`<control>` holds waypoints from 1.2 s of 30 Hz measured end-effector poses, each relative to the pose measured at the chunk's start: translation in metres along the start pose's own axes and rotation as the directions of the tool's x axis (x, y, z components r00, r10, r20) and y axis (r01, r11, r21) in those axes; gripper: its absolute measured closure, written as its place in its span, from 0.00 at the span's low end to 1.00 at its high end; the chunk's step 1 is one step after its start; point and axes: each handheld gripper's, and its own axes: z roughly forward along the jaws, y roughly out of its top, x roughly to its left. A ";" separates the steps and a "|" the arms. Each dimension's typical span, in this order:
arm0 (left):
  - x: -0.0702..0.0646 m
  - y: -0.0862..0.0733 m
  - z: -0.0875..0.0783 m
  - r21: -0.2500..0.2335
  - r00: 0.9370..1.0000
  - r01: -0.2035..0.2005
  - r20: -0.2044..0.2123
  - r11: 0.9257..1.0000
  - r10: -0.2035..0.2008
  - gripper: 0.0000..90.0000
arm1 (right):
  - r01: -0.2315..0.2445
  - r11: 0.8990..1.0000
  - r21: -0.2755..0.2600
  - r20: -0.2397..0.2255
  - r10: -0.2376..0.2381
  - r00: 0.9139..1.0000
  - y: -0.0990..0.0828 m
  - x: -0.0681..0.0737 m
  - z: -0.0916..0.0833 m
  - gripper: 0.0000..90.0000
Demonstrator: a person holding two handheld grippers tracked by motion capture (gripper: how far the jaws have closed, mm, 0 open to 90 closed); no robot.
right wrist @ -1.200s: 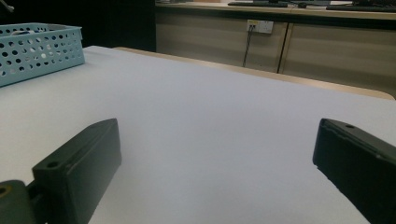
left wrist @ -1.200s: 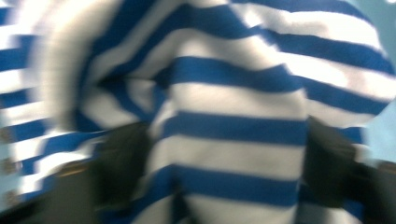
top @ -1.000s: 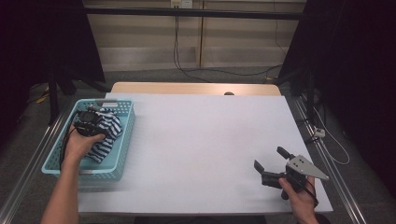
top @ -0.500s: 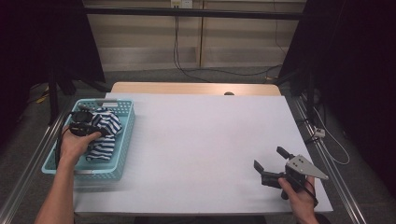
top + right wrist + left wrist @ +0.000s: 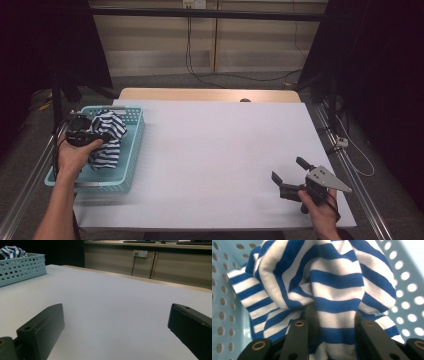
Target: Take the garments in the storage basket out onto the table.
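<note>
Work in hand: lifting the blue-and-white striped cloth (image 5: pixel 107 140) out of the turquoise perforated basket (image 5: pixel 131 165) at the left edge of the white table (image 5: pixel 215 150).

Left gripper (image 5: pixel 102 136): its jaws have just been closing and now pinch a fold of the striped cloth; in the left gripper view the fabric (image 5: pixel 332 297) bunches up directly between the two black jaws and bulges ahead of them.

Cloth relative to left fingers: straight ahead and between them, the bulk hanging past the tips and drooping toward the basket floor.

Cloth's long axis: crumpled into a ball, so no clear long axis; the loose end runs down from the pinch into the basket.

Cloth's place: partly raised, its top above the basket rim, its lower part inside the basket walls (image 5: pixel 409 290).

Right gripper (image 5: pixel 292 176): jaws spread wide, nothing between them, resting near the table's near right corner.

Cloth relative to right fingers: far off ahead and to the left in the right gripper view, behind the basket wall (image 5: pixel 22 268), with the cloth top (image 5: pixel 11 252) peeking over it.

Nearer hand: the left by a wide margin.

Relation that counts, as I judge it: the cloth must clear the basket rim before it can go to the open table on the left gripper's right.
</note>
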 end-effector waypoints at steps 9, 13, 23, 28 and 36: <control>-0.006 -0.002 -0.019 -0.103 0.999 -0.047 -0.017 0.994 0.045 0.79 | -0.006 1.000 -0.011 -0.005 0.006 1.000 0.000 0.001 0.000 0.00; -0.008 -0.003 -0.025 -0.138 0.999 -0.040 -0.002 0.990 0.040 0.79 | -0.004 1.000 -0.013 -0.006 0.004 1.000 0.001 0.002 -0.001 0.00; -0.013 -0.008 -0.029 -0.247 1.000 -0.013 0.010 0.969 0.016 0.79 | -0.003 1.000 -0.013 -0.002 0.003 1.000 0.001 0.002 -0.001 0.00; -0.013 -0.009 -0.032 -0.277 1.000 0.001 0.012 0.961 0.003 0.79 | -0.001 1.000 -0.016 -0.002 0.001 1.000 0.001 0.001 -0.001 0.00; -0.021 -0.015 -0.042 -0.356 0.999 -0.007 0.029 0.935 0.019 0.79 | 0.000 1.000 -0.015 -0.003 0.000 1.000 0.001 0.002 -0.001 0.00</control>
